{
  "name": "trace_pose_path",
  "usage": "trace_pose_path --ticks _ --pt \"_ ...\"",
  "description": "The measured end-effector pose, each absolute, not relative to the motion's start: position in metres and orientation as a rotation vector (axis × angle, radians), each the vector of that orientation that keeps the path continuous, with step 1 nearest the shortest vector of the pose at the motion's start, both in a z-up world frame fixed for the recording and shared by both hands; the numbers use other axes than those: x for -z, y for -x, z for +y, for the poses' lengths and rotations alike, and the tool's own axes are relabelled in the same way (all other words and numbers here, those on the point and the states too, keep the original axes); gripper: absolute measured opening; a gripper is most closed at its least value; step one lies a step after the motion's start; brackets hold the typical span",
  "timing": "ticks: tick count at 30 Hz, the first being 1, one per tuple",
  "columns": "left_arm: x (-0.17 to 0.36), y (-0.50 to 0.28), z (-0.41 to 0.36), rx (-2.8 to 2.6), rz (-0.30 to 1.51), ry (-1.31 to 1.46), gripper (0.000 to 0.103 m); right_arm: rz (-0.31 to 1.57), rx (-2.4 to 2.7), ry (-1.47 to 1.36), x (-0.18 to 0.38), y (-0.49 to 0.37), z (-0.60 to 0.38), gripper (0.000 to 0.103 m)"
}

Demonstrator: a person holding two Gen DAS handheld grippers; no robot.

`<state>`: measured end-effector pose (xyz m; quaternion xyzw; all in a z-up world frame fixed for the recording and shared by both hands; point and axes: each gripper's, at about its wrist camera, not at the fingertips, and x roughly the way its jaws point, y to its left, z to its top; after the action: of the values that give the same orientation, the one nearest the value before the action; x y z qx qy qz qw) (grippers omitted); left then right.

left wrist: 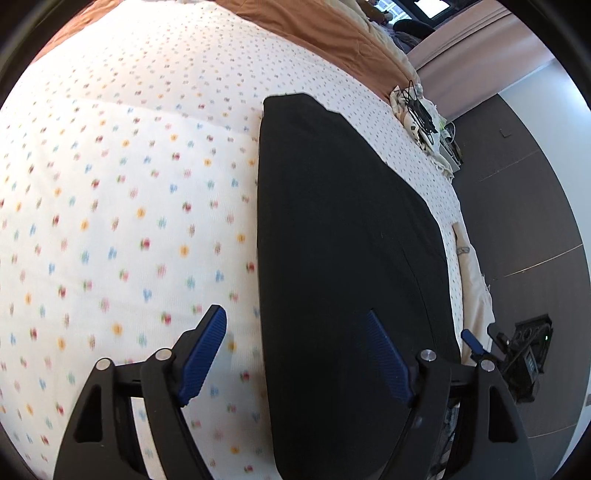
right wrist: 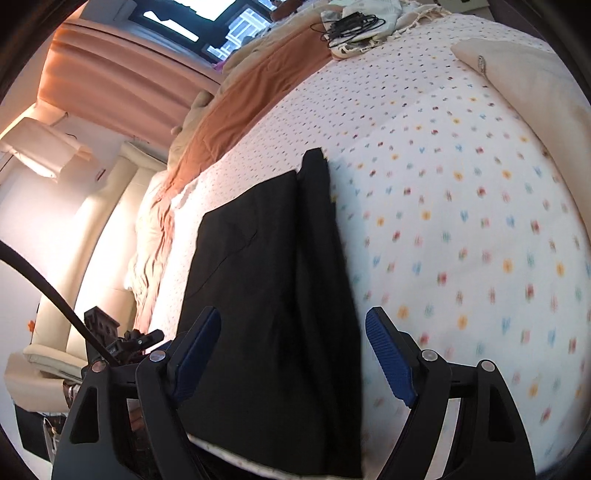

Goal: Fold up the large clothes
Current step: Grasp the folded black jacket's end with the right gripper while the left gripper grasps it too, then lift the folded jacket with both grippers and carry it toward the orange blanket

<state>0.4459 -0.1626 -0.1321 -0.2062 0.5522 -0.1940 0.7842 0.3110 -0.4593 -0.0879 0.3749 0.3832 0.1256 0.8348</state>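
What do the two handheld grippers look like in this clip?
Both match: the left gripper and right gripper have black plastic linkage arms with triangular cutouts, round silver pivot pins, and blue ribbed finger pads. No hands or sleeves show.

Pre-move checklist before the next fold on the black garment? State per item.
1. Left gripper open: ok, fingers spread, nothing between them.
2. Right gripper open: ok, fingers spread, empty.
3. Black garment lying flat on the dotted sheet: ok, long narrow shape.
4. Already folded lengthwise: ok, an overlapping layer shows in the right wrist view.
5. Cables clear of the garment: ok, far up the bed.
6. Near hem aligned: cannot tell, hidden below the grippers.
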Motion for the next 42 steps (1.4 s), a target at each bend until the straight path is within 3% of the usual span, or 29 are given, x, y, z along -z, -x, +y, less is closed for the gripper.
trace_pose_path --ticks 6,13,26,27,28,31,37,42 --pt "0.14 -0.482 -0.179 0.441 1.185 0.416 0.078 0.905 -0.311 -0.798 0.103 -0.363 -0.454 0.08" --pt "0.157 -0.519 -0.193 0.446 1.226 0.43 0.066 0.98 -0.355 -0.827 0.125 -0.415 -0.447 0.08" --pt "0.153 -0.53 -0.211 0.471 1.205 0.424 0.064 1.041 -0.473 -0.852 0.141 -0.505 -0.415 0.079" --pt "0.153 -0.531 -0.212 0.469 1.209 0.423 0.064 1.042 -0.466 -0.845 0.142 -0.51 -0.412 0.073" --pt "0.154 -0.533 -0.214 0.464 1.216 0.423 0.064 1.05 -0.458 -0.833 0.142 -0.512 -0.412 0.056" --pt "0.164 -0.54 -0.211 0.429 1.238 0.44 0.064 1.052 -0.465 -0.819 0.143 -0.514 -0.408 0.032" --pt "0.18 -0.553 -0.208 0.405 1.275 0.5 0.062 0.973 -0.469 -0.797 0.124 -0.496 -0.405 0.016" --pt "0.165 -0.546 -0.212 0.411 1.232 0.467 0.038 0.918 -0.471 -0.751 0.097 -0.48 -0.391 0.014"
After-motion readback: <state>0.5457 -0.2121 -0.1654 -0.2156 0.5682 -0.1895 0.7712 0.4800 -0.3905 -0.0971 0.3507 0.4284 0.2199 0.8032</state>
